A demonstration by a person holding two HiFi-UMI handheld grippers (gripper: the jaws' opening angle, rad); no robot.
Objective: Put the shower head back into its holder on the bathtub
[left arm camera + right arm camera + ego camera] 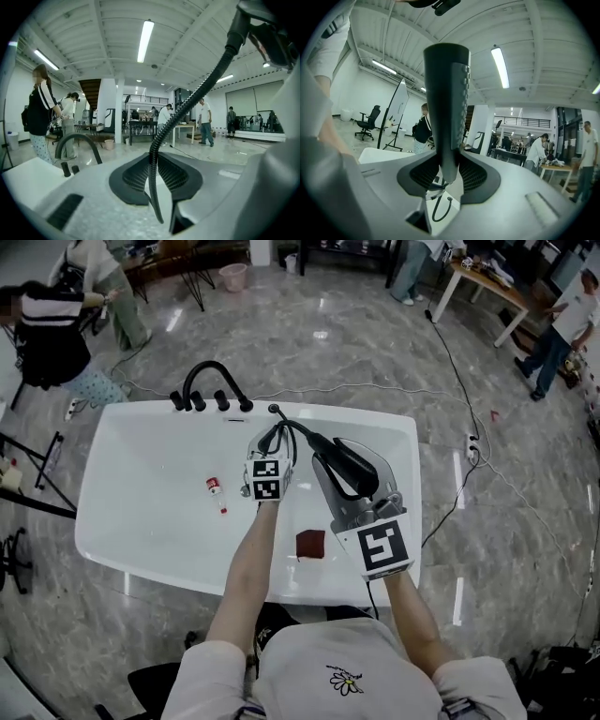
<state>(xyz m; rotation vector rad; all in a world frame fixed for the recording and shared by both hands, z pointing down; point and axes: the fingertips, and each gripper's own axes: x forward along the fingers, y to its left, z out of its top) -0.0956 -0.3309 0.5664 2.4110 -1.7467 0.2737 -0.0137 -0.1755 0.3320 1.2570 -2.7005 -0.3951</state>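
Note:
The black shower head [353, 463] is over the right half of the white bathtub [122, 549], with my right gripper [339, 476] shut on it. In the right gripper view its handle [447, 108] stands upright between the pads. Its black ribbed hose [298, 427] runs back to an outlet on the tub's far rim [274, 410]. My left gripper [270, 441] is shut on this hose near the middle of the tub. In the left gripper view the hose [154, 159] is pinched between the pads and climbs up to the right. The black faucet [208, 381] with its knobs sits on the far rim, left of the hose outlet.
In the tub lie a small bottle with a red cap [215, 486] and a dark red square block [310, 544]. Cables [450, 362] trail over the marble floor. Several people stand around at the back, near tables [487, 287] and a pink bin [232, 277].

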